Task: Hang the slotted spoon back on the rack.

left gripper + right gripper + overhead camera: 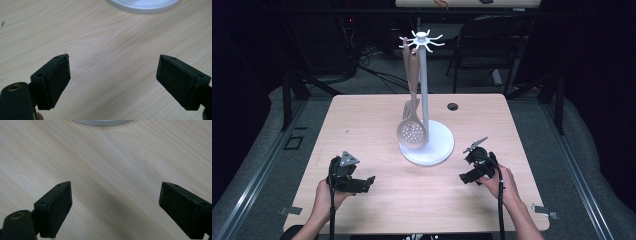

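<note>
Both grippers rested low over the table with nothing between their jaws: the left gripper sat to the near left of the utensil stand, the right gripper to its near right, each well apart from the stand's white round base. In the left gripper view the two black pads stood wide apart over bare wood, with the rim of the base just visible beyond them; the right gripper view showed the same, its pads spread and empty, the base's edge at the top. On the stand, a beige slotted spoon and a second beige utensil behind it hung from the hooks at the top, their heads dangling just above the base and close beside the pole. The risk, as I judged it, lay in that arrangement: the stand was tall and narrow, so a gripper pulling a utensil sideways rather than lifting its loop clear of the hook could tip the stand or drag it across the table. The two utensils hung touching or nearly so, and a grasp on one might catch the other and knock it off its hook. A pinch on the smooth, thin handle could also slip.
</note>
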### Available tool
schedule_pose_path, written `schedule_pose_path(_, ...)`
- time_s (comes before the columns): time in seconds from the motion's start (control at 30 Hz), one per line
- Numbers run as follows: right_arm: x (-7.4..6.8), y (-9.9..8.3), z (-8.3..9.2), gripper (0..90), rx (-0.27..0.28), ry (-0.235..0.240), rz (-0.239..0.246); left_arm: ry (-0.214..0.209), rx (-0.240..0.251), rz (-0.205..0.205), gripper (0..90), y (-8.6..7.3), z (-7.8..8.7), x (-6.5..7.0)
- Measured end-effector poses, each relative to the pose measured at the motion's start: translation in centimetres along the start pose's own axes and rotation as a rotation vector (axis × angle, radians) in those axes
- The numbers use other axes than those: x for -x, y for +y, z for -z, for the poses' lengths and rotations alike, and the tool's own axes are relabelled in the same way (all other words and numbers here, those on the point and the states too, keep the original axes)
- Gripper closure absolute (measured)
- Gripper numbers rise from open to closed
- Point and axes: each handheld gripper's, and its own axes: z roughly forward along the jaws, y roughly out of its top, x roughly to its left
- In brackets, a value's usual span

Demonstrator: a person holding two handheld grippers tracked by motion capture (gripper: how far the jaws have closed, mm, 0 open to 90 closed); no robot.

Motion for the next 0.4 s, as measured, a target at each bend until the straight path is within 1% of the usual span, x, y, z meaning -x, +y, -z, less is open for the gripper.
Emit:
schedule_pose_path(0.03,0.0,0.0,0.0,11.1,0.0,-0.001,0.001,-0.002,-0.006,0.011,11.8,-0.2,-0.1,-0.1)
schedule_pose_path(0.1,0.0,0.0,-0.1,11.1,0.006,0.009,-0.002,-0.035,-0.007,0.051,12.5,-0.5,-0.4,-0.6)
schedule_pose_path(0.13,0.0,0.0,0.0,11.0,0.006,0.005,0.003,-0.036,-0.01,0.052,12.6,-0.5,-0.5,-0.7)
schedule_pose_path(0.2,0.1,0.0,-0.1,11.1,0.011,0.01,0.002,-0.012,-0.006,0.046,12.7,-0.5,-0.8,-1.1)
schedule_pose_path(0.23,0.0,-0.1,-0.2,11.1,0.022,0.02,-0.009,-0.005,-0.013,0.047,12.7,-0.5,-0.9,-1.4)
schedule_pose_path(0.3,0.1,-0.1,-0.3,11.1,0.012,0.015,-0.008,0.008,-0.016,0.064,12.8,-0.4,-1.3,-2.0)
schedule_pose_path(0.33,0.0,-0.1,-0.4,11.1,0.018,0.016,-0.01,0.013,-0.024,0.071,13.0,-0.4,-1.4,-2.4)
schedule_pose_path(0.37,0.1,-0.1,-0.4,11.0,0.011,0.019,-0.003,0.024,-0.026,0.078,13.5,-0.4,-1.6,-2.7)
schedule_pose_path(0.4,0.1,-0.2,-0.3,11.0,0.015,0.017,-0.008,0.029,-0.036,0.085,13.7,-0.4,-1.7,-3.1)
